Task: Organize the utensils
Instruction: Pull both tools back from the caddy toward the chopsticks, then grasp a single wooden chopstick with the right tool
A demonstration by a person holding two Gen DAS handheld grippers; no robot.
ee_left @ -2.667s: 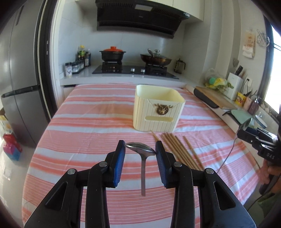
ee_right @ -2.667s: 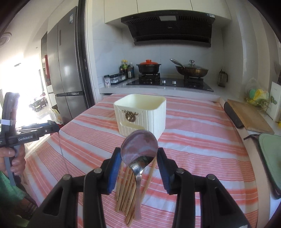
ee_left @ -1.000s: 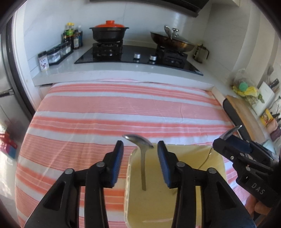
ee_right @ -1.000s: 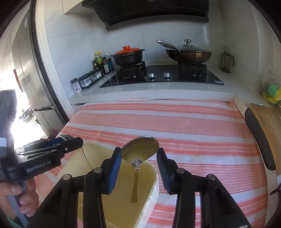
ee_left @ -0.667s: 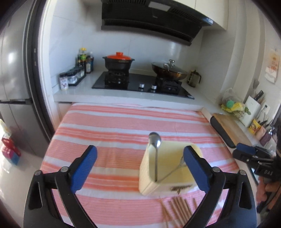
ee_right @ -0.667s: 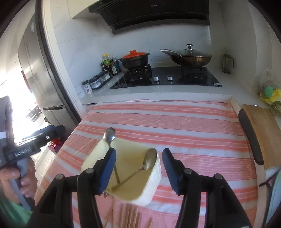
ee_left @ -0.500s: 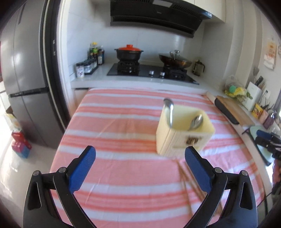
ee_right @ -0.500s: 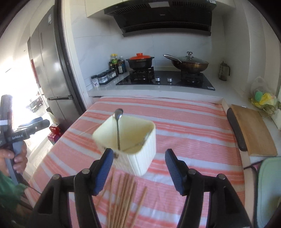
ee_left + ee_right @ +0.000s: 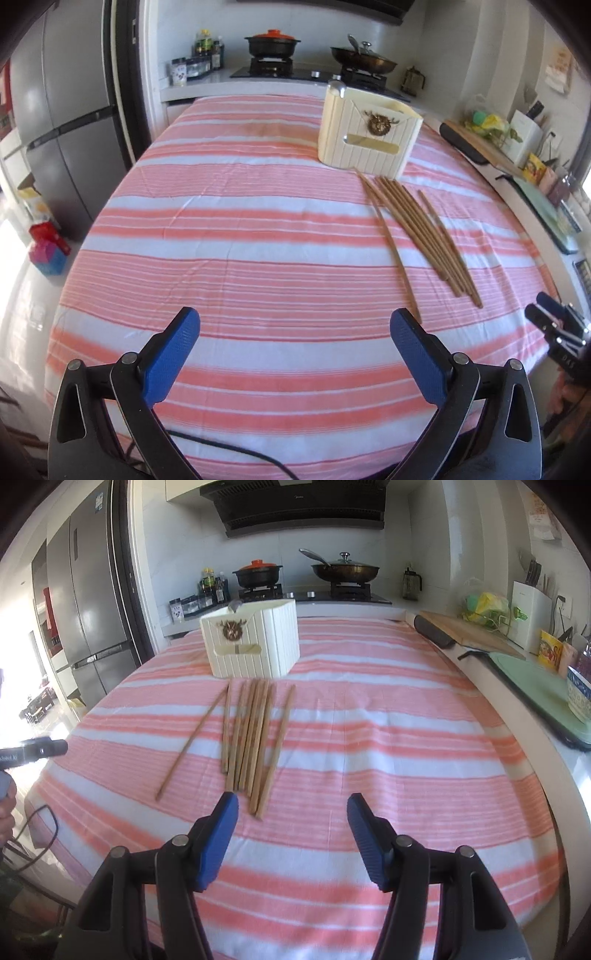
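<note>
The bench (image 9: 369,738), draped in a pink-and-white striped cloth, fills both views, and nothing on it touches either tool. Well ahead of the fingers stands the cream utensil holder (image 9: 255,646), upright, with a spoon bowl (image 9: 337,88) peeking over its rim. How many spoons are inside cannot be told; the holder's walls hide its interior.

Between the holder and the fingers lie the chopsticks (image 9: 255,738), a loose fan of thin wooden sticks. In the right wrist view their near tips sit just ahead of the right gripper (image 9: 291,812), closest to its left finger. From the left gripper (image 9: 295,328) they lie ahead and off to the right.

Both sets of fingers are spread and empty, the left very wide, the right moderately.

These sticks look light, stiff and smooth, and they will likely roll or slide on the cloth. Several lie touching, so singling one out looks fiddly; the stray one at the left of the fan is probably the easiest pick. Pinching near mid-length should keep it from tipping. The exact count is hard to make out where they overlap.
</note>
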